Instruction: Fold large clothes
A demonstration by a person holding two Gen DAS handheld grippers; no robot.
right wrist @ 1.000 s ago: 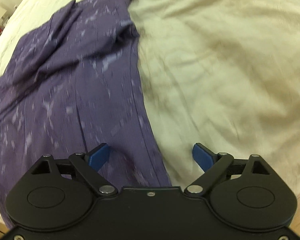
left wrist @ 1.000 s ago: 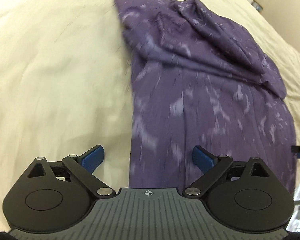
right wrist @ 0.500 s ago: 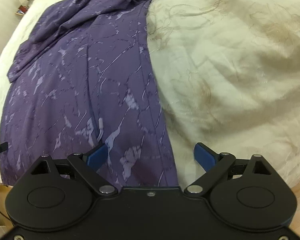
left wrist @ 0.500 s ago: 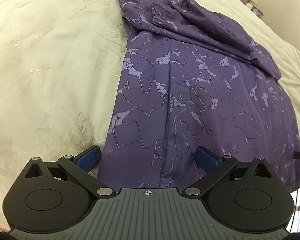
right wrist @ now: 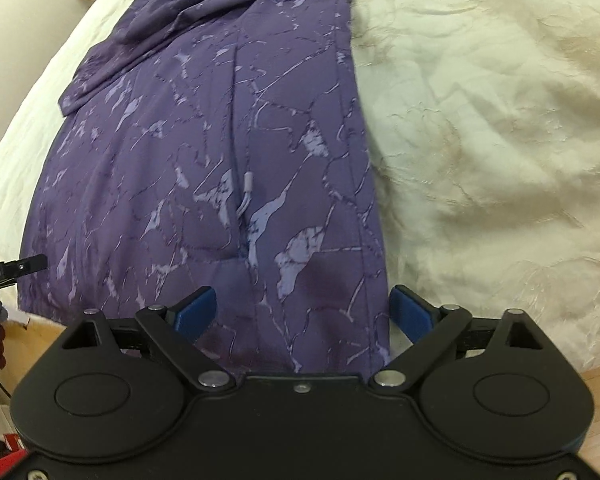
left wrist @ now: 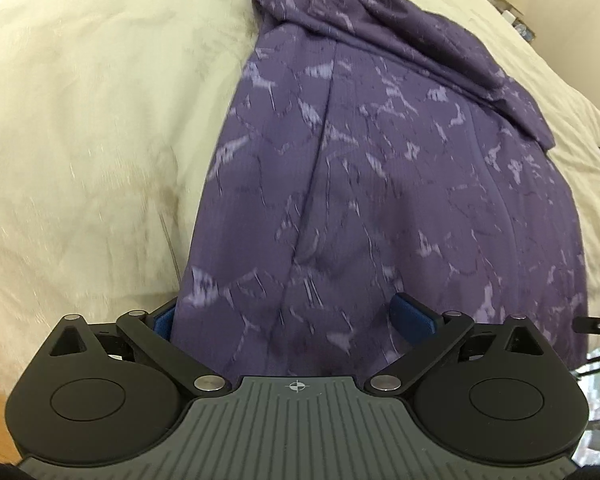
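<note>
While the purple garment (left wrist: 380, 184) is laid lengthwise on the cream bedspread (left wrist: 80, 128), its near hem at the bed edge, 2 grippers are stationed over that hem. Left gripper (left wrist: 292, 314): jaws spread wide, nothing pinched, positioned at the hem's left corner. Right gripper (right wrist: 304, 308): jaws likewise spread, nothing held, positioned at the right corner. Far end of garment: bunched, sleeve folded across. Step judged in hand: approach to grasp both hem corners. Next move judged required: both jaws closed on cloth alone, bedspread excluded, hem then carried toward the far end.
</note>
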